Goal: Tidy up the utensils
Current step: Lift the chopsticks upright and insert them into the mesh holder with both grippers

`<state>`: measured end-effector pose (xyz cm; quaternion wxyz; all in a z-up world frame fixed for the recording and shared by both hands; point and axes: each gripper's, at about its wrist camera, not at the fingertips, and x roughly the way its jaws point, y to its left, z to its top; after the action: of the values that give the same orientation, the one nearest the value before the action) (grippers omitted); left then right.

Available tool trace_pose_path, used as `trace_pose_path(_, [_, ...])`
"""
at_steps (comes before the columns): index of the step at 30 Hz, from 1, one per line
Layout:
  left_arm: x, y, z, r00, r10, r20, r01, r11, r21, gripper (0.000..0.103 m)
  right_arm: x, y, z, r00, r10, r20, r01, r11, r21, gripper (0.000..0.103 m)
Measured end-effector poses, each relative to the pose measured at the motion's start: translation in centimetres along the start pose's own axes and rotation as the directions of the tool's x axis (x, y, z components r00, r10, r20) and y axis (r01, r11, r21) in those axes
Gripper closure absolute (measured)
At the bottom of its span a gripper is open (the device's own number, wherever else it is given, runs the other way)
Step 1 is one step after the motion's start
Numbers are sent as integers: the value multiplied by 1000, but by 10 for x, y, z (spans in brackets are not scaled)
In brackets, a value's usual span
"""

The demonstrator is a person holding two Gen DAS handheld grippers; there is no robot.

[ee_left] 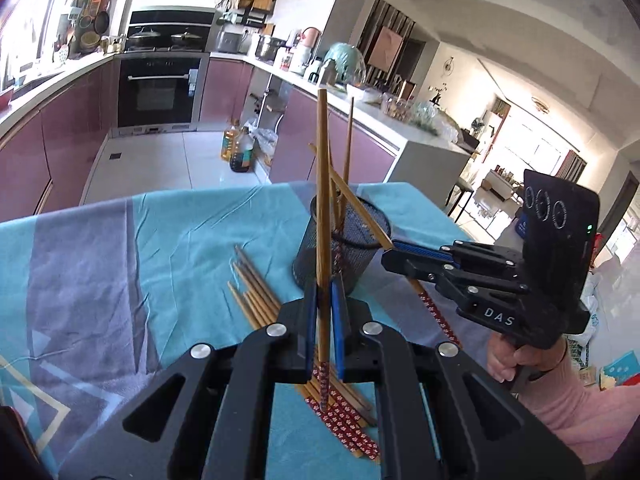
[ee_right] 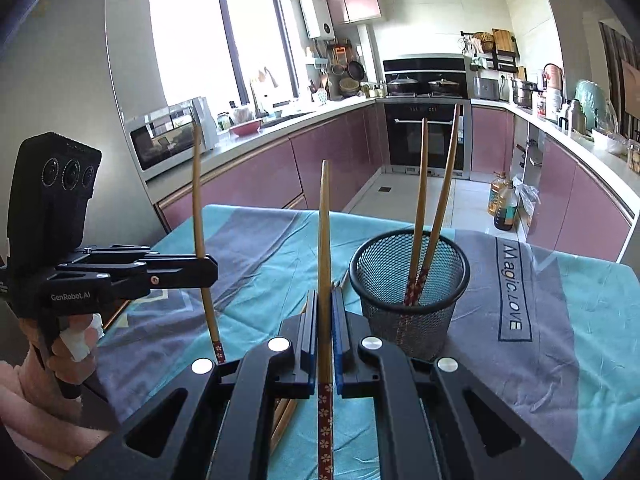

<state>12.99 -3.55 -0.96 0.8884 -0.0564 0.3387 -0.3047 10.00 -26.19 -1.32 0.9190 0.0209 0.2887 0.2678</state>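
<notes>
Grippers each clamped one chopstick: left gripper [ee_left: 323, 300] centre frame, right gripper [ee_right: 325, 312] beside mesh cup [ee_right: 408, 280] holding two chopsticks [ee_right: 420, 208]; loose chopsticks [ee_left: 256, 292] lay left of cup.

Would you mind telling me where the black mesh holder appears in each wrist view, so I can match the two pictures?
Left wrist view: the black mesh holder stands at centre, just beyond the left tongs, with chopsticks leaning in it.
Right wrist view: it stands right of centre, right of the right tongs, holding two chopsticks.
Shared landmark: the black built-in oven behind it.
</notes>
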Motion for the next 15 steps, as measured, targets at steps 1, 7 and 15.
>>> trace_pose_path(1, [-2,-1,2,1000,0,7,0,1000,2,95,-2,-1,1,1000,5,9,-5,1000,2,97])
trace_pose_path(7, [-6,-5,8,1000,-5,22,5,1000,2,95,-6,-10,1,999,34,29,-35,999,29,97])
trace_pose_path(15, [-2,-8,11,1000,-13,20,12,1000,9,95,-15,-14,-2,997,46,65,-48,998,37,97])
